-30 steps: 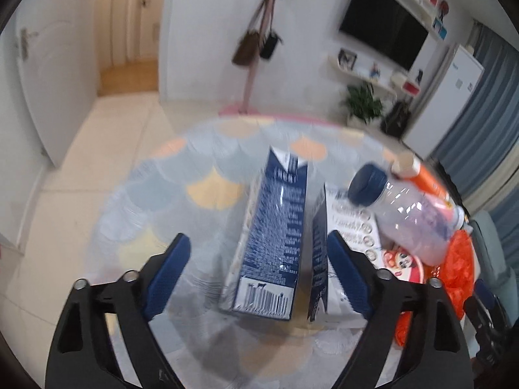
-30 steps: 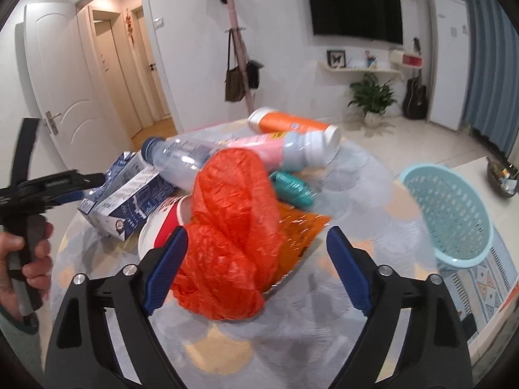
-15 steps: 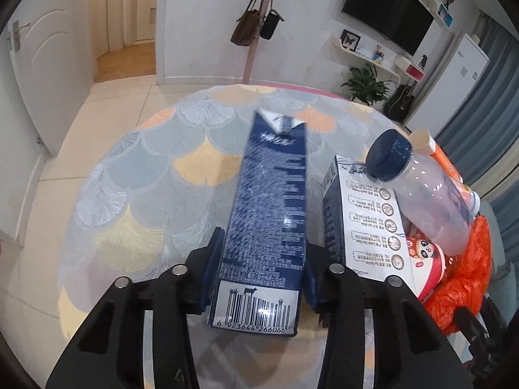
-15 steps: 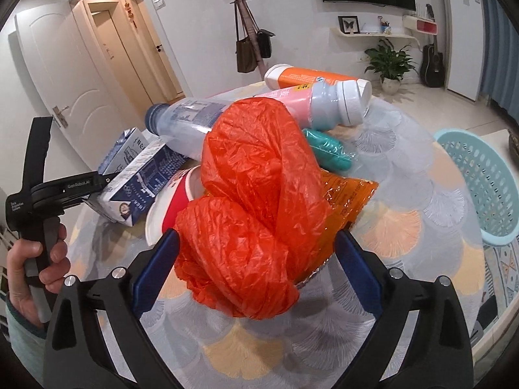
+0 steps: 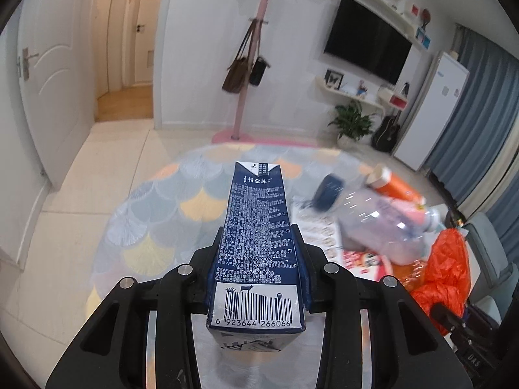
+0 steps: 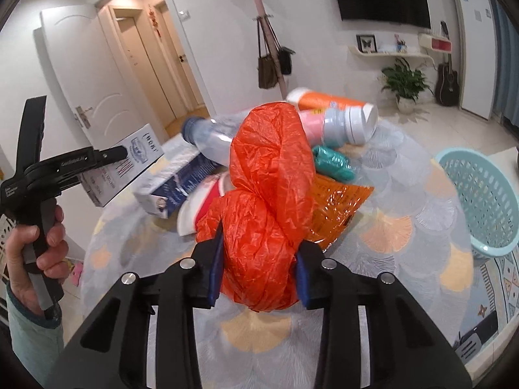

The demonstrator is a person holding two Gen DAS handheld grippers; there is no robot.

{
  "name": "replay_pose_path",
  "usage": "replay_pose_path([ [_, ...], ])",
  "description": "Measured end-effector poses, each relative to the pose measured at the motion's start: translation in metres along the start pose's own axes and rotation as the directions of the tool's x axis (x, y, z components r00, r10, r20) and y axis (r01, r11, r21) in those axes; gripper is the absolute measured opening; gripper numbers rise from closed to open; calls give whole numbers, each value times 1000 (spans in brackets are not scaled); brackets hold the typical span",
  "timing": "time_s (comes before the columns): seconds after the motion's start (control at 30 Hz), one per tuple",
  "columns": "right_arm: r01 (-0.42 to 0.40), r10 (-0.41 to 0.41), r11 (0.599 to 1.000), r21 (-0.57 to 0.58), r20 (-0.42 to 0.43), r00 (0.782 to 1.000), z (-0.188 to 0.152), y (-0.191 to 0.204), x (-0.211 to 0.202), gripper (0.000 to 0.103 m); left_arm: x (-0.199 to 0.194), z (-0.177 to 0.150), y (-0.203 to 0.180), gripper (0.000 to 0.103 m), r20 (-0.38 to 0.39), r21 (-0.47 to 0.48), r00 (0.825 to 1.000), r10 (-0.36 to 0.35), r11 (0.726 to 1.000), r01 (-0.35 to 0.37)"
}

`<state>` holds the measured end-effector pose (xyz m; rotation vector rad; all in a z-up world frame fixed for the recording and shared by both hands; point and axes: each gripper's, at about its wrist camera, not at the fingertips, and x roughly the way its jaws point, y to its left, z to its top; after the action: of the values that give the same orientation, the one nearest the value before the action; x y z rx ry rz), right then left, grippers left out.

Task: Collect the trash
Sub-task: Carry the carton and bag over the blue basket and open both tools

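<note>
Both sets of jaws stood wide a second ago and have since closed: the left gripper [image 5: 256, 269] now clamps the dark blue milk carton [image 5: 256, 243] by its long sides and has raised it off the table, while the right gripper [image 6: 258, 272] has just been closing and its blue pads now press into the lower lobe of the crumpled orange plastic bag [image 6: 266, 207]. That bag still rests on the round scallop-patterned table [image 6: 405, 236], against the rest of the heap: a second carton [image 6: 175, 181], a clear bottle with a blue cap [image 6: 207, 136], a pink and grey bottle [image 6: 337, 123], an orange bottle [image 6: 321, 99] behind it, a teal bundle [image 6: 334, 163] and a shiny orange wrapper [image 6: 337, 201]. A pale blue basket [image 6: 480, 201], the likely place for the trash, sits off the table's right side.

Judging from here, the bag is the weak point: thin film can slip out of the pads, or drag the bottles leaning on it and roll them off the table. The carton sticks far out of the left jaws, so a quick swing could pivot it loose
</note>
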<state>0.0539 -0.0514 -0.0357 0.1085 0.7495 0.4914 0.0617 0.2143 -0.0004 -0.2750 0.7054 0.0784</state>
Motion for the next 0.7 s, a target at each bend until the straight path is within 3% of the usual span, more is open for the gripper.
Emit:
replay_pose_path([
  [0.13,5,-5,1000,-6,55,998,8,-4,-21,32,-17,3,-23,36,44,19,997,-70,997,70],
  [0.37,118,-125,992,53,160,979,30,-51,-53,32,-22,16,-98,36,73,105,971,-227,970,219],
  [0.7,314,-362,918,241,191,912,48,-171,-84,32,17,20,-227,36,11,238,925,-379,900,365],
])
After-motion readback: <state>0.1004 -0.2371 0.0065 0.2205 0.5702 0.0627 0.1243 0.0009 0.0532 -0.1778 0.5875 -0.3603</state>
